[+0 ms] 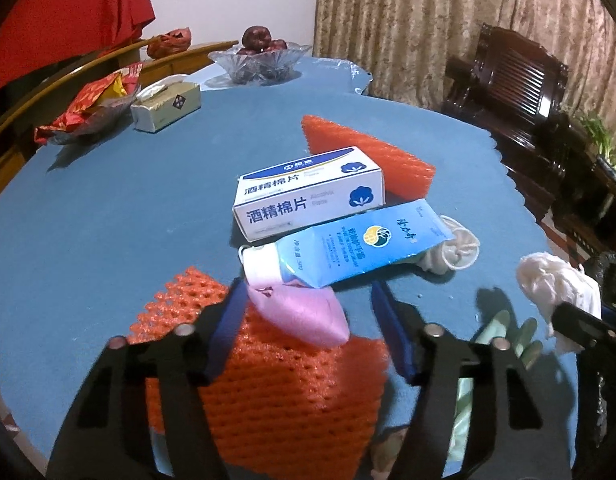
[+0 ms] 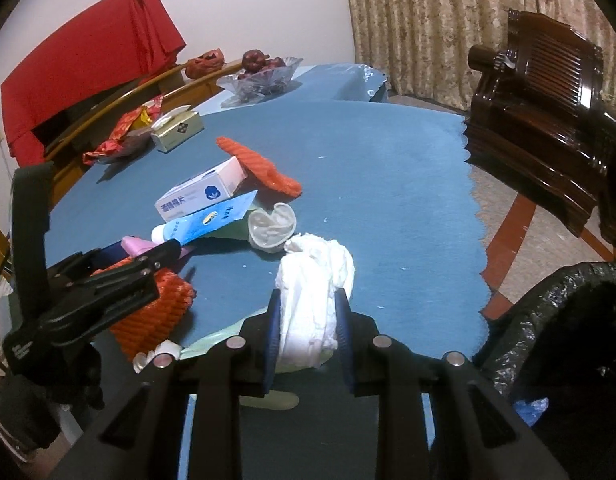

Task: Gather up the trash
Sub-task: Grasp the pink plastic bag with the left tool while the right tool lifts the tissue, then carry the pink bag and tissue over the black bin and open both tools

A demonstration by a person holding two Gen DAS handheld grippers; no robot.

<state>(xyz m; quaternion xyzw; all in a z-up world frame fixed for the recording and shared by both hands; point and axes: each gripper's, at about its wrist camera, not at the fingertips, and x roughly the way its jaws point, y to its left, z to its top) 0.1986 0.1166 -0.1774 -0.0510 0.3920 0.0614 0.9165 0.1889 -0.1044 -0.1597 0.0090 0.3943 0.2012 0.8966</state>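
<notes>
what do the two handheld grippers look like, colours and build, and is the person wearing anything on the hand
Both grippers, the left gripper and the right gripper, are matte black plastic with angular cut-out arms, round silver pins at the joints, and dark blue pads on the fingers. The right wrist view shows a black glove with small white lettering on the left gripper's body above it.

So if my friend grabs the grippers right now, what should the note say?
Right gripper: shut on the white tissue wad, near the black bin.
Left gripper: open around the pink wrapper, above an orange net; pads not pressing.
On the table: box, blue tube, second orange net, glove.
Done: nothing visibly binned. Left: all of it.
</notes>
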